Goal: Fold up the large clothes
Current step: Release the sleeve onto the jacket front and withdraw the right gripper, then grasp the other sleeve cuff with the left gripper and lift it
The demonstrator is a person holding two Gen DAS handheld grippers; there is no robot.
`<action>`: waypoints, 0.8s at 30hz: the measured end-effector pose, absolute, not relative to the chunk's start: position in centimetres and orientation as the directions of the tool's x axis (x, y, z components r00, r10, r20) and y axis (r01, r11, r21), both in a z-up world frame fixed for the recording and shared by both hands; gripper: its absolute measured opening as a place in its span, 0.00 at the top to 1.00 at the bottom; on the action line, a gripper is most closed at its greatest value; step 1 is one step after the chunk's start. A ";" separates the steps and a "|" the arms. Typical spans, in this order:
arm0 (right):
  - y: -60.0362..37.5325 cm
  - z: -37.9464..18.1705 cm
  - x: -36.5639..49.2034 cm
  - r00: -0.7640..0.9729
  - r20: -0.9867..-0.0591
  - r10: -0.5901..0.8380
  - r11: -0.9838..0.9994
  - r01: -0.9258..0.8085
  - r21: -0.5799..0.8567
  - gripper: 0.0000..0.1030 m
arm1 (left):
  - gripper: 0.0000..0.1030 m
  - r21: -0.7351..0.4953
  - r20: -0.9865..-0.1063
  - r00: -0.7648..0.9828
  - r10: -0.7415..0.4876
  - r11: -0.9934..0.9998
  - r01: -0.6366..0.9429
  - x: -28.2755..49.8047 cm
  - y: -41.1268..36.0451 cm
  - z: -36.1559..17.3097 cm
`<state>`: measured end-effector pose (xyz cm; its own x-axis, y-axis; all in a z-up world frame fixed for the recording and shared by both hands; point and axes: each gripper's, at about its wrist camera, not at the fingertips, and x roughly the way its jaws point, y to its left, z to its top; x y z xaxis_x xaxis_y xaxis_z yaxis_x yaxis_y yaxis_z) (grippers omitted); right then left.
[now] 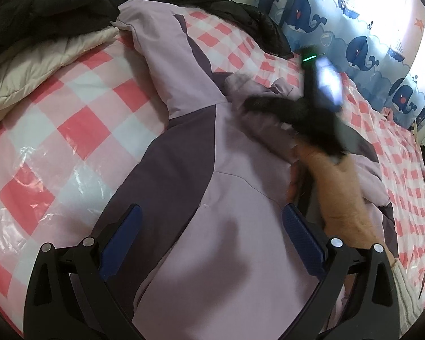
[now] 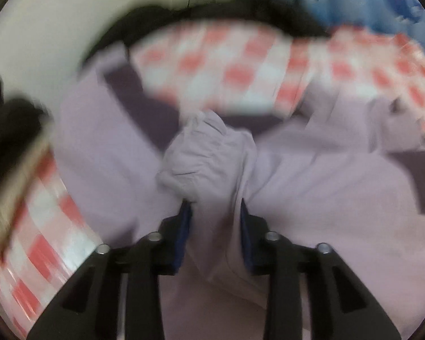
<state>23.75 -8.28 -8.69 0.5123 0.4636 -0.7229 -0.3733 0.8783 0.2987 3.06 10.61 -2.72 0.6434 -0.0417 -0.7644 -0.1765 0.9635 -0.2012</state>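
Left wrist view: a large lilac jacket [image 1: 240, 198] with dark purple side panels lies spread over a bed [image 1: 56, 119] covered in pink, red and white checked sheeting with a glossy film on it. One sleeve [image 1: 161, 56] runs up and away toward the head of the bed. The left tongs [image 1: 212, 240] hover above the jacket's body with their blue pads [image 1: 121, 240] spread wide; no cloth lies between them. To their right, a person's hand [image 1: 337, 187] grips the handle of the right tongs [image 1: 269, 107], seen blurred from behind, reaching over a bunched part of the jacket near its upper middle. A black garment [image 1: 42, 2] and a cream quilted one [image 1: 28, 65] are piled at the far left of the bed; another dark garment [image 1: 255, 19] lies along the far edge. A curtain [image 1: 340, 28] printed with blue whales hangs at the right.

Right wrist view (motion-blurred): the right tongs [image 2: 214, 221] are partly closed on a gathered fold of lilac cloth [image 2: 204, 153], which rises in a crumpled lump just beyond the fingertips. The blue pads [image 2: 184, 226] press against the fold from both sides. The rest of the jacket [image 2: 325, 184] spreads to either side below the fold, and checked bedding [image 2: 226, 70] shows beyond it.
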 end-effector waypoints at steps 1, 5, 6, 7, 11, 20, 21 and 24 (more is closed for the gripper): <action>-7.7 -10.0 24.0 0.460 -0.764 0.453 0.876 -0.387 0.287 0.44 | 0.08 -0.196 -0.768 0.639 -0.040 0.965 -0.175 3.1 10.5 -2.9; -11.1 -6.9 21.6 0.504 -0.647 0.573 0.815 -0.435 0.383 0.43 | 0.08 -0.185 -0.771 0.636 -0.037 0.968 -0.168 3.2 10.2 -3.0; -12.2 -5.9 20.9 0.531 -0.613 0.585 0.808 -0.441 0.390 0.38 | 0.08 -0.179 -0.771 0.635 -0.033 0.969 -0.167 3.2 10.0 -3.1; -14.3 -4.5 19.9 0.586 -0.572 0.574 0.818 -0.432 0.379 0.30 | 0.08 -0.176 -0.772 0.635 -0.031 0.970 -0.168 3.3 9.9 -3.1; -24.0 -4.0 19.1 0.722 -0.568 0.395 0.913 -0.237 0.334 0.26 | 0.08 -0.136 -0.758 0.652 -0.002 0.978 -0.155 3.1 9.2 -2.6; -38.5 -6.8 12.1 0.684 -0.558 0.470 0.794 -0.051 0.606 0.26 | 0.08 0.045 -0.635 0.769 0.071 0.997 -0.055 13.6 1.6 2.1; -39.2 -6.9 10.4 0.691 -0.525 0.497 0.758 -0.052 0.650 0.26 | 0.08 0.055 -0.646 0.760 0.075 0.997 -0.052 15.5 0.7 1.7; -38.0 -6.4 6.2 0.710 -0.468 0.526 0.712 -0.067 0.699 0.19 | 0.08 0.078 -0.724 0.685 0.086 0.996 -0.042 22.0 -1.2 -2.1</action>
<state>6.19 -37.96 -6.40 0.7101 0.5264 -0.4676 -0.0671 0.7117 0.6993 21.99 -1.25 -2.14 0.6847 0.0859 -0.7237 -0.0424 0.9960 0.0782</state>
